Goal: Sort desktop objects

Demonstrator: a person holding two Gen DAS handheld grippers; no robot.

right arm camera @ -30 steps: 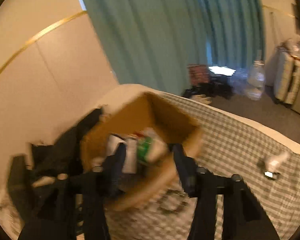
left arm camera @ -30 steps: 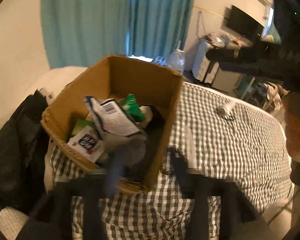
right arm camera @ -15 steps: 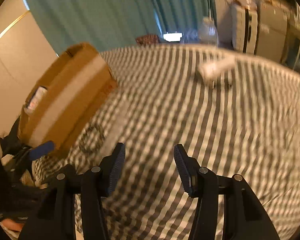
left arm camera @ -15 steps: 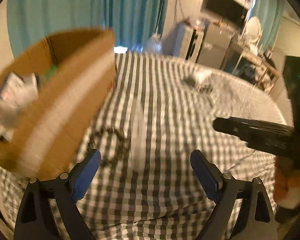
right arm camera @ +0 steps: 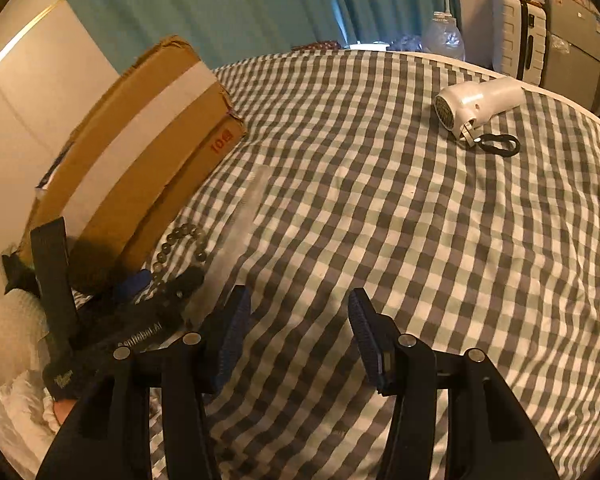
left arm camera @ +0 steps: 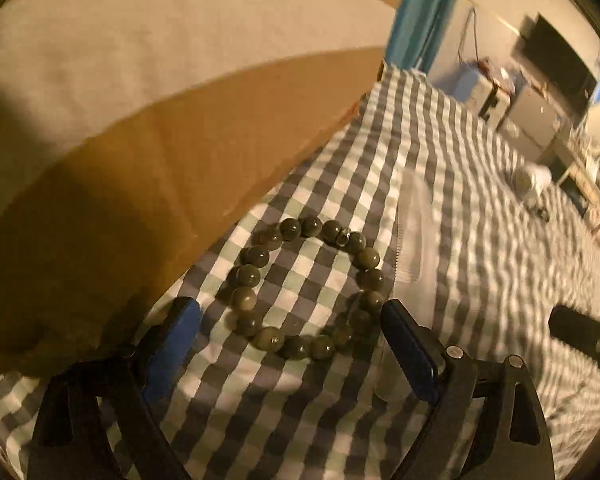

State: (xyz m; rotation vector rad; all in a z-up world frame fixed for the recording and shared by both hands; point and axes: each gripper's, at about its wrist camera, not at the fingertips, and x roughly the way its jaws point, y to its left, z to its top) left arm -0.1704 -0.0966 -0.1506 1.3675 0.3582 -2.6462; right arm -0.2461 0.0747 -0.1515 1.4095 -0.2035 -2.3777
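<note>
The left gripper (left arm camera: 290, 316) points steeply down at the checked cloth, its blue-padded jaws wide and closing slightly; a bracelet of round dark green beads (left arm camera: 308, 292) lies flat between them, with the right pad at the ring's edge, though whether it touches cannot be told. At 10 o'clock from the bracelet, just beside it, rises the side of a brown cardboard box with a pale tape band (left arm camera: 172, 120). At 2 o'clock from the beads lies a clear plastic ruler (left arm camera: 410, 232), its near end beside the ring.

The right gripper (right arm camera: 298, 314) hangs about half open over the grey-and-white gingham tablecloth (right arm camera: 380, 208) with nothing between its jaws. At its 10 o'clock the left gripper and bracelet appear by the box's foot. Far off at 1 o'clock a white handheld device with a round grille (right arm camera: 474, 104) lies on its side, a black looped cord (right arm camera: 500, 145) attached. Teal curtains (right arm camera: 220, 4) hang beyond the table.
</note>
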